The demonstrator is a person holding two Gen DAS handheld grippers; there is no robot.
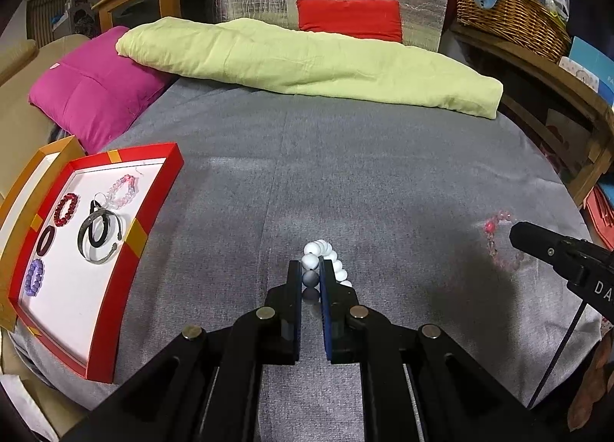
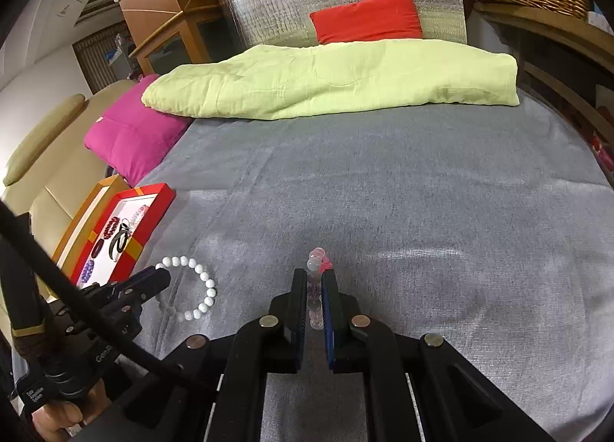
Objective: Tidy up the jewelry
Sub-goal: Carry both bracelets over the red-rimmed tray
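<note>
On the grey bed cover, the left gripper is closed on a white bead bracelet, its two fingers pinching the near side of the loop while the rest of the beads lie on the cover. The right gripper is likewise clamped on a pink bead bracelet, which stands between its fingers with the top beads showing past the tips. From the right wrist view the white bracelet lies as a full ring just beside the left gripper's tip, well apart from the pink one. At the left edge of the bed sits a red box with a white floor, holding a dark red bracelet, a purple bracelet, a pale pink bracelet, a dark ring and metal bangles. A light green blanket and a magenta pillow lie at the far end.
</note>
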